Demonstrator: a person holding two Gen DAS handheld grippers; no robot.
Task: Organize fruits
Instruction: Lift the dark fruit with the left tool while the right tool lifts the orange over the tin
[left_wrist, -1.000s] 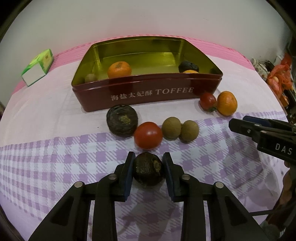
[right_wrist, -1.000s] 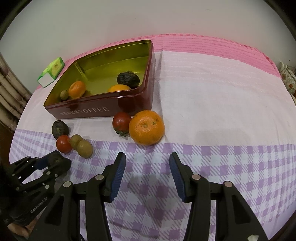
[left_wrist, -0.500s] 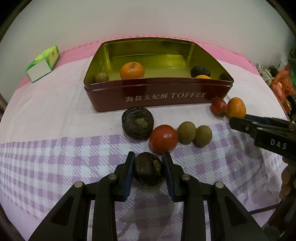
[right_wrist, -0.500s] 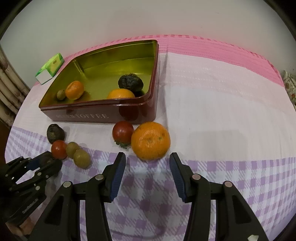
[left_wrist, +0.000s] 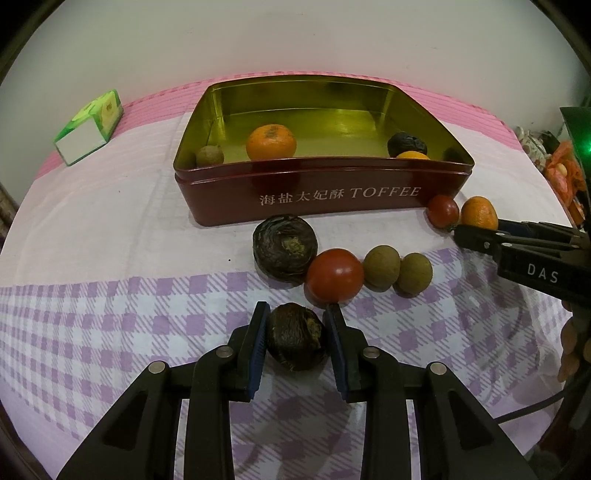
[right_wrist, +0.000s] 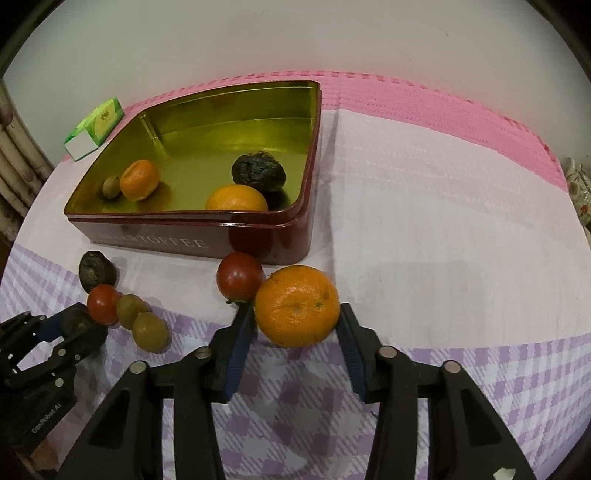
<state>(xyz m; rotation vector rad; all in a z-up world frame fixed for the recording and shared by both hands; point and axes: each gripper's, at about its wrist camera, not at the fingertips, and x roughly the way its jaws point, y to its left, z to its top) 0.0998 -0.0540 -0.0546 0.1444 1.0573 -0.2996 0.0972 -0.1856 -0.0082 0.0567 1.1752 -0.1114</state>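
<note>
My left gripper (left_wrist: 296, 341) is shut on a dark wrinkled fruit (left_wrist: 295, 335) and holds it above the checked cloth. Ahead lie another dark fruit (left_wrist: 284, 249), a red tomato (left_wrist: 335, 275) and two brown-green fruits (left_wrist: 397, 268). The red toffee tin (left_wrist: 325, 192) holds two oranges, a dark fruit and a small brown fruit. My right gripper (right_wrist: 297, 334) is open, its jaws on either side of a big orange (right_wrist: 297, 305) on the cloth, a red tomato (right_wrist: 239, 276) just beside it.
A green and white carton (left_wrist: 88, 127) lies at the back left of the table. The wall stands close behind the tin (right_wrist: 207, 236). Clutter sits off the table's right edge (left_wrist: 561, 166). The left gripper also shows in the right wrist view (right_wrist: 70, 328).
My left gripper has carried the dark fruit to the left and a little up. My right gripper has moved forward until its jaws flank the big orange.
</note>
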